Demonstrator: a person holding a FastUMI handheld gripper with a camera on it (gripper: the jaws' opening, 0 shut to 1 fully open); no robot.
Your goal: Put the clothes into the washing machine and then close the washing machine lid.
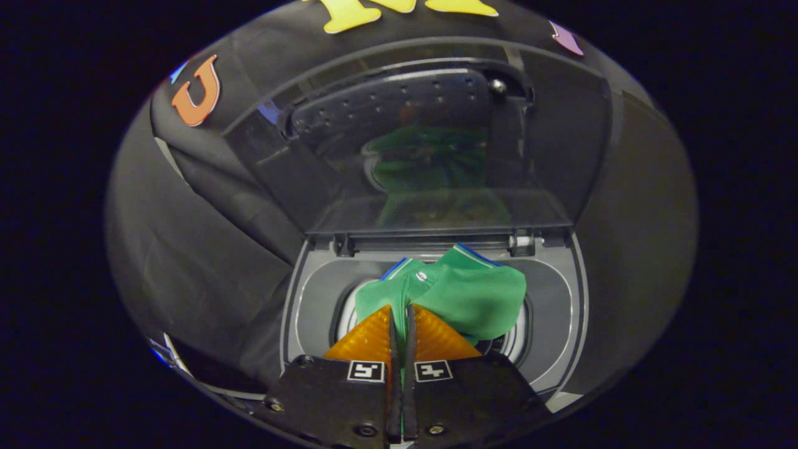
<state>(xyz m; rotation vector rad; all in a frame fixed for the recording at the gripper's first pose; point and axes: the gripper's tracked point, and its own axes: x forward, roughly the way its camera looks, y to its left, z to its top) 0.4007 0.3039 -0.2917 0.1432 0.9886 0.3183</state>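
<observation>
Tongs point(399, 321) pinch crumpled green garment point(474, 293) over drum.

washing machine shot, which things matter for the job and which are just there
For the job:
green garment, pinched between the gripper fingers, over the drum opening
washing machine lid, raised open

Just there:
black cloth wall

Garment point(474, 296): plain green, with blue-and-white edging at the collar and a small silvery snap. Washer point(555, 299) top: grey, with a lighter grey rim around the opening. Lid point(436, 156): dark, smoky, see-through, carrying a dim green reflection. Claw point(402, 318) markers: black-and-white squares.
</observation>
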